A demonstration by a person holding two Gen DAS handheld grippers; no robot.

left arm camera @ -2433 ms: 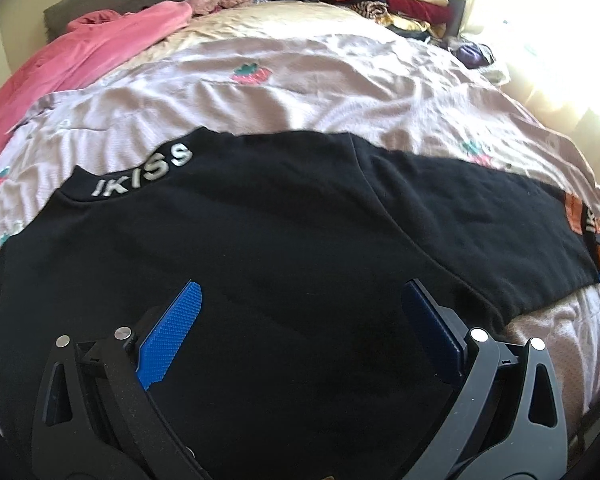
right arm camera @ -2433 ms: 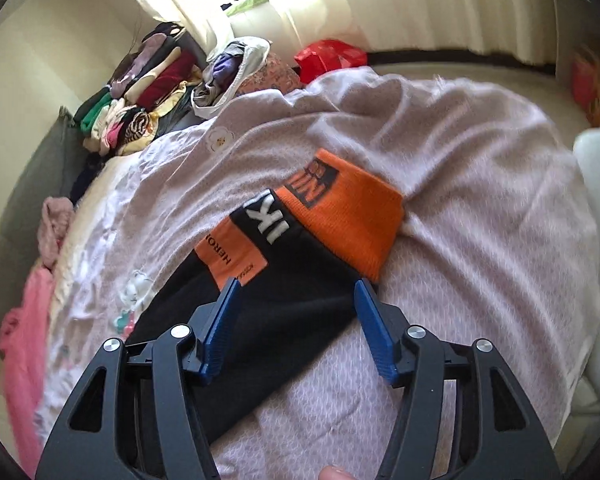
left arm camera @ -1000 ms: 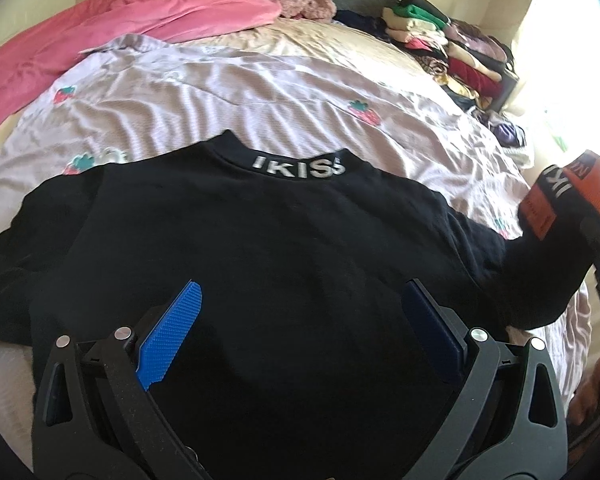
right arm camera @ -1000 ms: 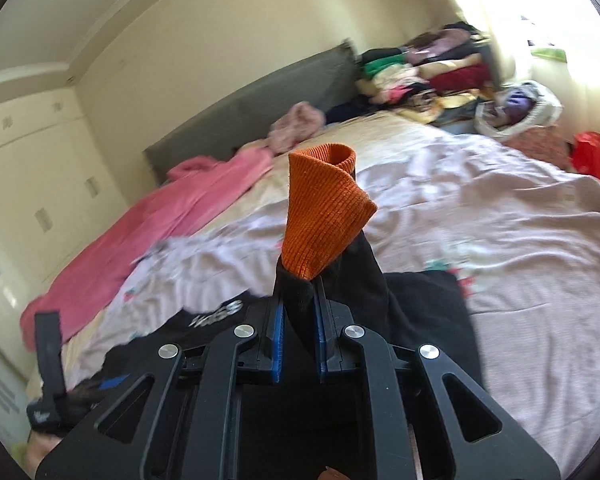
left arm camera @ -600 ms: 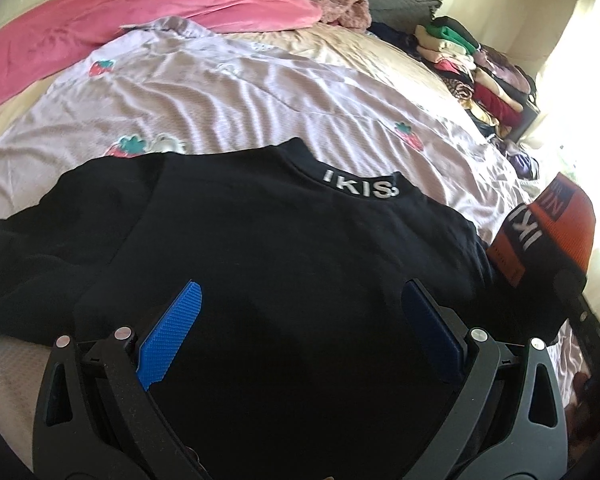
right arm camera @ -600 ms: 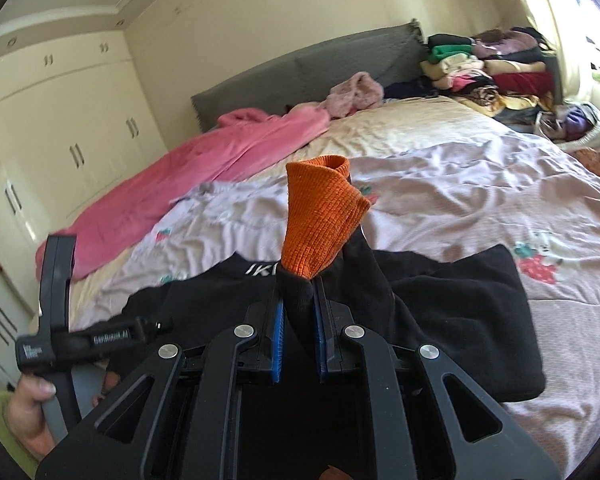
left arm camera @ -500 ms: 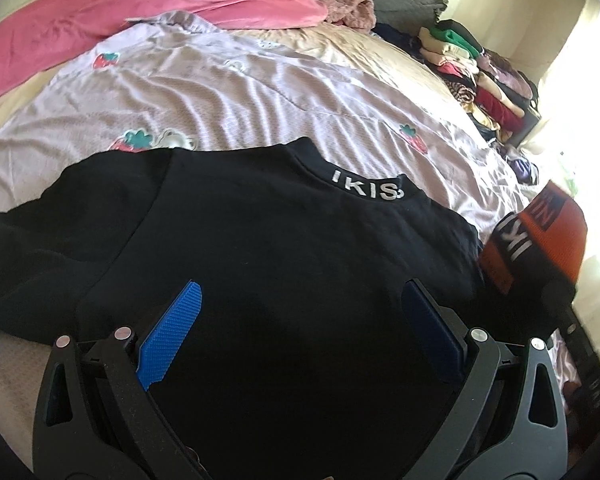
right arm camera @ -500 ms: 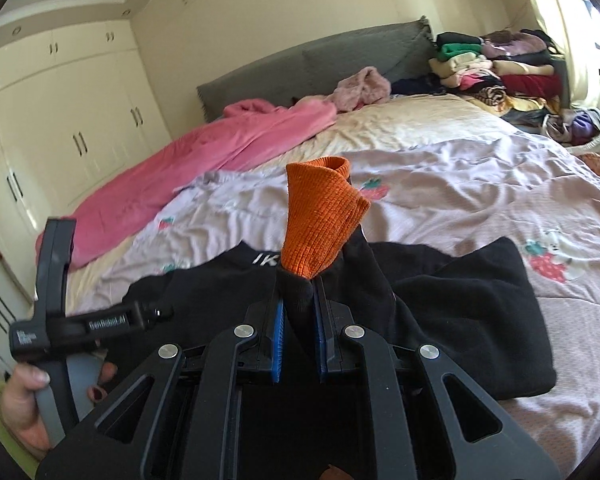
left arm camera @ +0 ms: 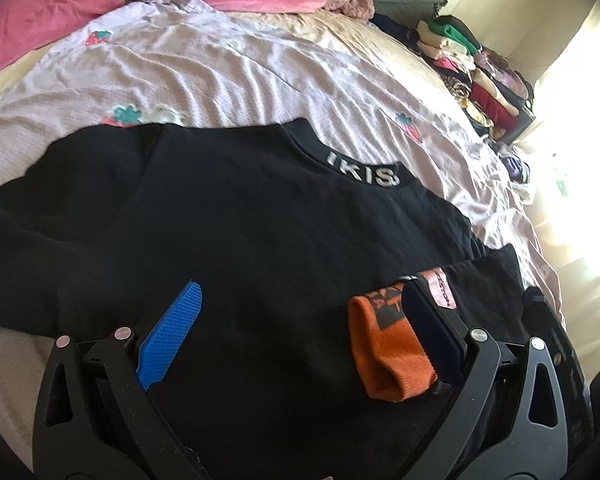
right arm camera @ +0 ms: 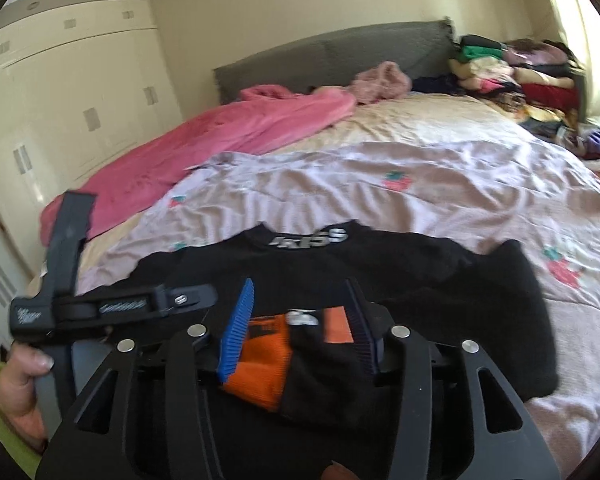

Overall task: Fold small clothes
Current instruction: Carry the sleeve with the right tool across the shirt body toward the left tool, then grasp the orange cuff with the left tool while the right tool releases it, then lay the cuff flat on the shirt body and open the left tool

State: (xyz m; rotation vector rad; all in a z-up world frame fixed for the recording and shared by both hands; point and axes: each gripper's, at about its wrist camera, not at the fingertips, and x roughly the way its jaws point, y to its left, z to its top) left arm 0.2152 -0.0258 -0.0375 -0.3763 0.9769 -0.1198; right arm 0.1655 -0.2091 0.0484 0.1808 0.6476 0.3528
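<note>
Nearest the right wrist camera, the right claw is opening: its blue ribbed pads stand apart, with the orange ribbed knit cuff of a sleeve lying loose between them, no longer pinched. That folded-in black sleeve rests across the lower body of the black knit sweater with a white-lettered collar, which lies spread flat on the bed.

The left claw hovers over the sweater's lower part with its pads spread wide, gripping nothing; the orange cuff sits just beside its right-hand pad. A hand in a green sleeve holds its handle.

Beyond the sweater lies a wrinkled lilac bedsheet with strawberry prints, then a pink blanket, a grey headboard, and a stack of folded clothes at the far corner.

Risks, as a judgement: the opening pads could snag the ribbed cuff as the right claw pulls away, dragging the sleeve back out of its fold. The other sleeve is not yet folded and looks bunched, so the finished fold could end up lopsided.
</note>
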